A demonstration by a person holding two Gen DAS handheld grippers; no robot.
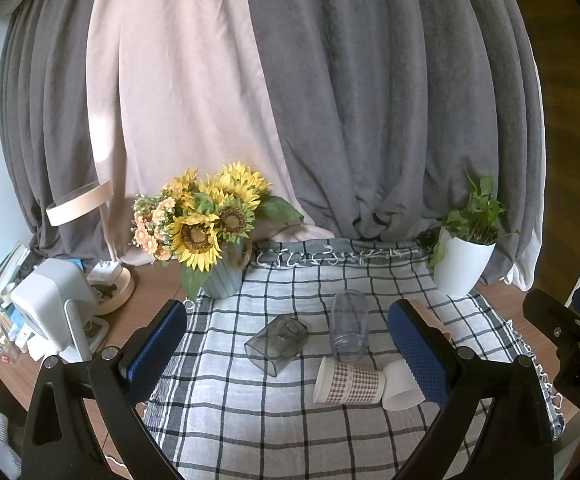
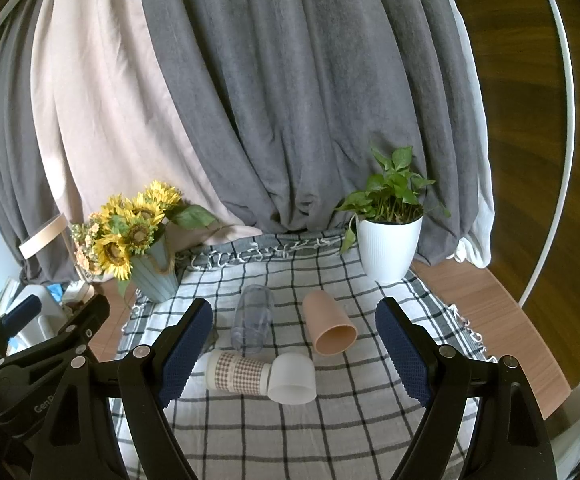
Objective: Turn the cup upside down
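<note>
Several cups lie on their sides on a checked cloth (image 1: 249,420). In the left wrist view: a smoky square glass (image 1: 275,342), a clear plastic cup (image 1: 349,326), a checked paper cup (image 1: 348,382) and a white cup (image 1: 400,386), partly behind my right finger. In the right wrist view: the clear cup (image 2: 251,320), a tan cup (image 2: 330,324), the checked paper cup (image 2: 237,372) and the white cup (image 2: 292,378). My left gripper (image 1: 290,360) is open and empty above the cloth. My right gripper (image 2: 296,352) is open and empty, the cups between and beyond its fingers.
A sunflower vase (image 1: 209,236) stands at the cloth's back left and a white plant pot (image 2: 390,240) at the back right. A lamp and clutter (image 1: 61,300) sit on the wooden table to the left. Curtains hang behind.
</note>
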